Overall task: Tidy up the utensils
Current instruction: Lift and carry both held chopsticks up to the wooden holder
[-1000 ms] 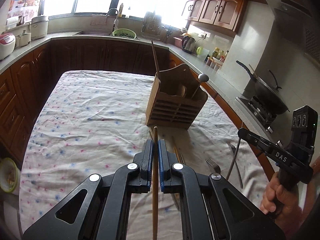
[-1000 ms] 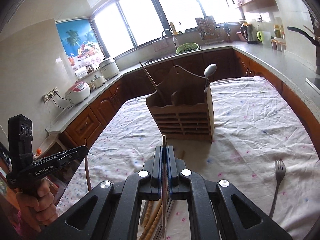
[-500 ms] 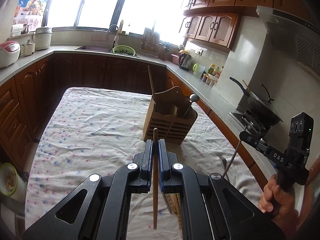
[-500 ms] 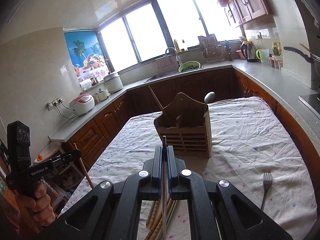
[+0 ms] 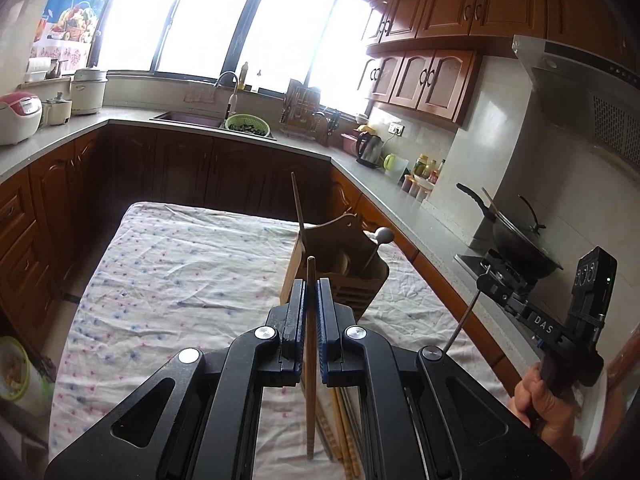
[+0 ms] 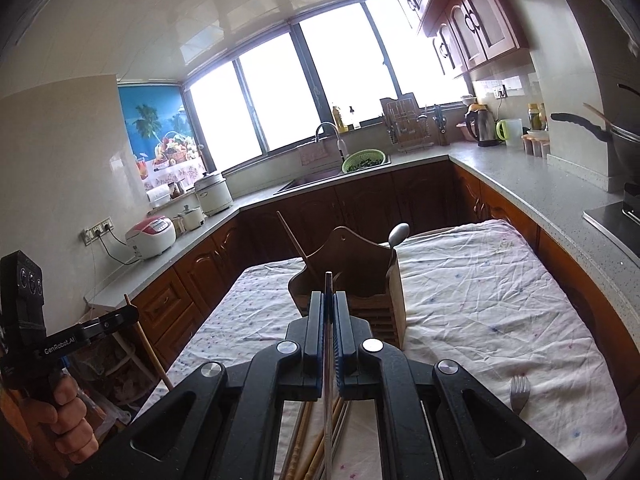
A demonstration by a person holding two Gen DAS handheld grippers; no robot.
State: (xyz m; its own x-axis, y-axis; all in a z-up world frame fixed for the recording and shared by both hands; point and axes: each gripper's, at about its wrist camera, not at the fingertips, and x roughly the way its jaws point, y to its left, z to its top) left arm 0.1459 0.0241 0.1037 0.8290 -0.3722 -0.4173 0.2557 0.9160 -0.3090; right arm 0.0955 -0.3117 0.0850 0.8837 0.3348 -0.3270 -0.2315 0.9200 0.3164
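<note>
Tongs both loaded: left tongs (image 5: 311,312) clenched on a wooden chopstick (image 5: 310,360), right tongs (image 6: 329,324) clenched on a thin metal chopstick (image 6: 328,392), both lifted clear of the bench (image 6: 480,308). More chopsticks (image 6: 308,440) lie below. Next: carry over the wooden holder (image 6: 360,280), go near vertical, lower each tip into an open slot, avoid the spoon (image 6: 399,233), then release.

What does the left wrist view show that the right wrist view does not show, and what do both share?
Only the left wrist view: the left claw shut on a wooden chopstick; the range hood.

Only the right wrist view: the right claw shut on a thin metal chopstick; a fork lying on the tablecloth.

Both: the wooden utensil holder, with a spoon standing in it, and the sink.
</note>
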